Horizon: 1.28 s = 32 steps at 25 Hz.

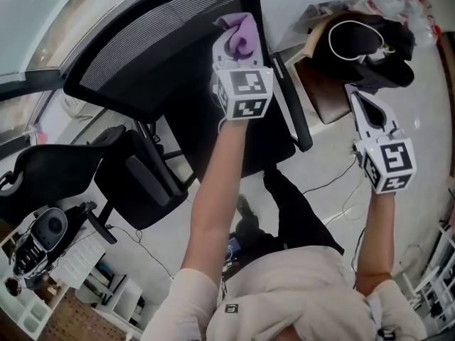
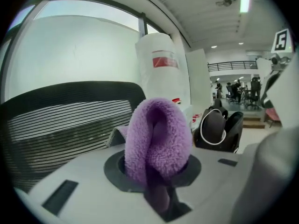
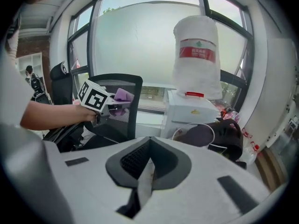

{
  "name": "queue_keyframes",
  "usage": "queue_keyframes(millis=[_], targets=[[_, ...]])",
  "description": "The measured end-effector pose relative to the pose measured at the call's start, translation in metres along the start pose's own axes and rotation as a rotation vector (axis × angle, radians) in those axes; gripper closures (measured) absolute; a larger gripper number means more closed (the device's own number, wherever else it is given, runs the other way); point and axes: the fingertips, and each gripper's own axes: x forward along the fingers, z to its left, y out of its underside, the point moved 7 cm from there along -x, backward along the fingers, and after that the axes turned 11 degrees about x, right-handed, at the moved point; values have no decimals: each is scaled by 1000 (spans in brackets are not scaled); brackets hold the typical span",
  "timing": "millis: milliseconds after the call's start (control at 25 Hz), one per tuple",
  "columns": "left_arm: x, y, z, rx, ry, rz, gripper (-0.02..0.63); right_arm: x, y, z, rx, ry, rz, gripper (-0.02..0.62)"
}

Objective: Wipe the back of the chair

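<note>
Purple cloth, bunched into a loop, sat pinched between the closed jaws of the left gripper and filled that gripper's view. Just past it rose the chair's black mesh back. In the head view the cloth lay at the back's upper side edge, though contact could not be made out. Well apart to the right, the right gripper held its jaws together on nothing, near a black bag on a brown seat. Beyond the bag stood a white box, with a tall wrapped white roll above it.
</note>
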Motion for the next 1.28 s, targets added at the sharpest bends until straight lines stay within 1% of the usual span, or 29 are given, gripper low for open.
queue_keyframes(millis=[80, 160, 280, 400, 520, 600, 680, 800, 840, 920, 1040, 1160, 1280], targets=[[7, -9, -12, -4, 18, -11, 529, -5, 5, -9, 12, 14, 3, 601], [8, -10, -14, -8, 19, -12, 529, -7, 9, -15, 20, 20, 5, 601], [2, -6, -6, 7, 7, -9, 529, -6, 11, -14, 19, 13, 6, 601], [-10, 6, 15, 4, -32, 9, 529, 2, 6, 0, -1, -14, 6, 601], [-32, 29, 50, -14, -96, 38, 529, 13, -1, 21, -30, -53, 6, 601], [-55, 54, 82, -20, -159, 67, 529, 21, -7, 38, -50, -80, 6, 601], [-90, 86, 129, -43, -263, 109, 529, 29, -13, 59, -73, -109, 5, 601], [-154, 129, 202, -123, -438, 171, 529, 41, -19, 90, -108, -160, 8, 601], [-173, 139, 219, -146, -480, 189, 529, 45, -21, 99, -119, -176, 11, 601], [-203, 154, 241, -165, -540, 215, 529, 51, -23, 116, -137, -203, 17, 601], [-223, 164, 253, -170, -579, 228, 529, 57, -25, 134, -157, -229, 19, 601], [-225, 169, 253, -179, -581, 226, 529, 59, -28, 142, -166, -236, 15, 601], [-218, 170, 249, -182, -570, 228, 529, 57, -27, 136, -163, -223, 16, 601]])
